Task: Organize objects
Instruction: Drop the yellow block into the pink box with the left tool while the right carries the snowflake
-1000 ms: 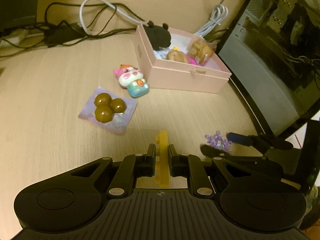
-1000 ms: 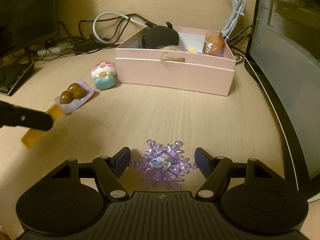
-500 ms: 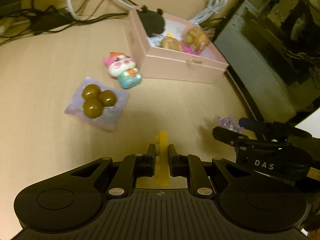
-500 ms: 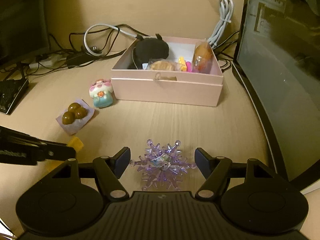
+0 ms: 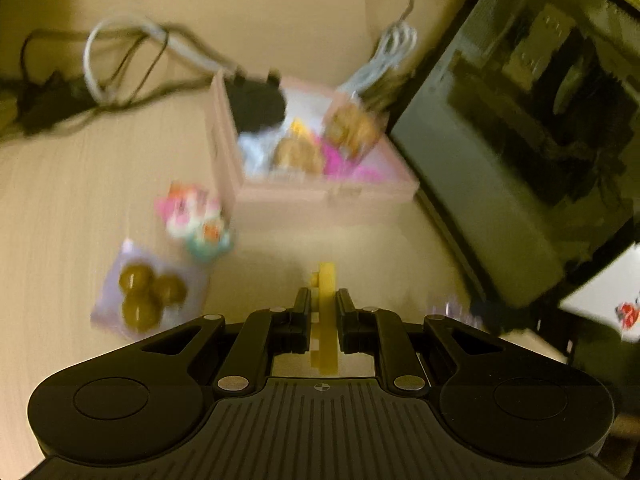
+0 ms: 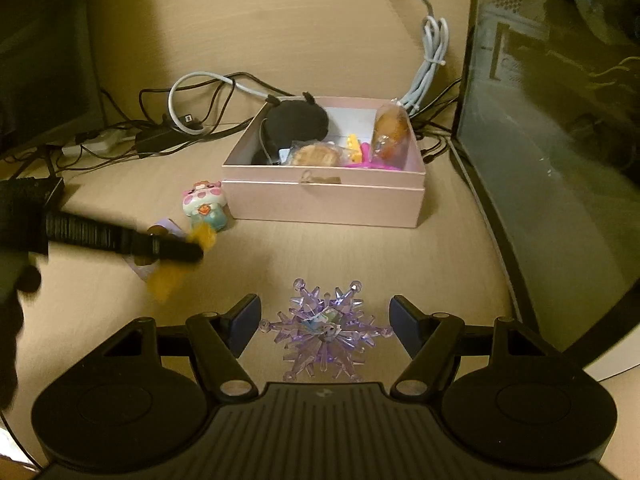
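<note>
My left gripper [image 5: 324,300] is shut on a thin yellow brick piece [image 5: 326,280] and holds it above the desk, pointing at the open pink box [image 5: 320,196]. In the right wrist view that gripper [image 6: 192,252] reaches in from the left with the blurred yellow piece [image 6: 204,236]. My right gripper [image 6: 324,320] is shut on a purple crystal snowflake [image 6: 326,328], whose tips meet both pads. The pink box [image 6: 320,200] holds a black plush, wrapped pastries and pink bits. A pink and teal toy figure [image 6: 204,204] stands at its left. A pouch of brown balls [image 5: 148,296] lies nearer.
A glass-sided computer case [image 6: 560,160] rises along the right of the desk. Grey and black cables [image 6: 200,80] trail behind the box. A dark monitor [image 6: 40,60] stands at the far left. Bare desk lies between the box and my grippers.
The left gripper has carried the yellow piece to the right, toward the box, and its view is now blurred. The right gripper has risen with the snowflake between its fingers.
</note>
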`<control>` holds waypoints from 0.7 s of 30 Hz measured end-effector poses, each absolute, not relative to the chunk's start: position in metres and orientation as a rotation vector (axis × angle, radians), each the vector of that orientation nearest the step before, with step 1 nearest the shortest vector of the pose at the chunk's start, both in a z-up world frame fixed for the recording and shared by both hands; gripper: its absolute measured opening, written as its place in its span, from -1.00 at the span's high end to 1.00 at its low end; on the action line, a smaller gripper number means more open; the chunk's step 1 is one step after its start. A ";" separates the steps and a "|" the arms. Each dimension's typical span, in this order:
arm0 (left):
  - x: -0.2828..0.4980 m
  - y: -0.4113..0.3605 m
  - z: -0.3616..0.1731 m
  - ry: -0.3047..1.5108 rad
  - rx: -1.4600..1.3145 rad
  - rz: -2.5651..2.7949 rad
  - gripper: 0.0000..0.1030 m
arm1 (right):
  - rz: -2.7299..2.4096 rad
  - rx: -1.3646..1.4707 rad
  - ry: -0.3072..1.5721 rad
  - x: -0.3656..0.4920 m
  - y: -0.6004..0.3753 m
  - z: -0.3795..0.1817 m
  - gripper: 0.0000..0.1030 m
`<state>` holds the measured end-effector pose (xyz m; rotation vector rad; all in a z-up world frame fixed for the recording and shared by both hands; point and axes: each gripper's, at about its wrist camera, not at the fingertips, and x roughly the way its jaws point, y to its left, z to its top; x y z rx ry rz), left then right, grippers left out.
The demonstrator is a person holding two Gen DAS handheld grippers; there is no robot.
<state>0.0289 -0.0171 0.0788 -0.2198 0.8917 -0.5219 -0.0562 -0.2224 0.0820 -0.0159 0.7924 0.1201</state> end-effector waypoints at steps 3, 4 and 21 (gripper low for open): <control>0.047 -0.026 0.098 0.828 -0.203 -0.520 0.71 | 0.108 -0.006 0.762 -0.062 -0.229 0.086 -0.38; 0.056 -0.031 0.104 0.806 -0.197 -0.524 0.71 | 0.104 -0.002 0.753 -0.064 -0.231 0.086 -0.38; 0.144 -0.030 0.105 0.660 -0.340 -0.386 0.62 | 0.117 0.026 0.713 -0.042 -0.246 0.089 -0.38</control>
